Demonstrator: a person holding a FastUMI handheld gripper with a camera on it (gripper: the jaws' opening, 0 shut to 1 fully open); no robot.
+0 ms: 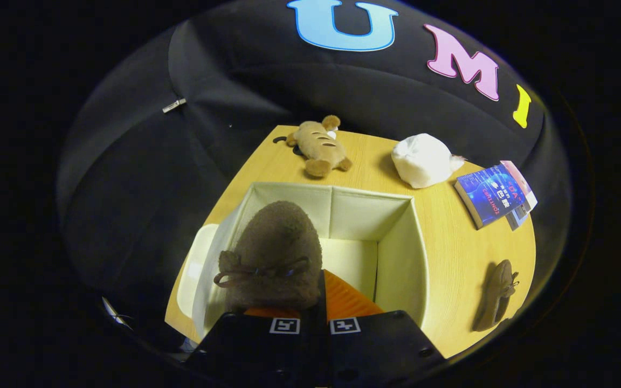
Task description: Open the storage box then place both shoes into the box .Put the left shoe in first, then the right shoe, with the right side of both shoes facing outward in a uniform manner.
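Note:
My gripper (317,293) is shut on a brown shoe (275,242) with a bow, gripping it at its near edge. The shoe hangs toe-away over the left half of the open cream storage box (367,215), at about rim height. One finger (349,302) shows to the right of the shoe; the other is mostly hidden under it. The box's inside floor (349,258) shows bare beside the shoe. The second brown shoe (496,293) lies on the wooden table (450,253) to the right of the box, apart from it.
A pale lid-like piece (196,269) lies against the box's left side at the table edge. Beyond the box are a brown plush toy (318,145), a white plush (423,160) and a blue book (494,194) at the far right.

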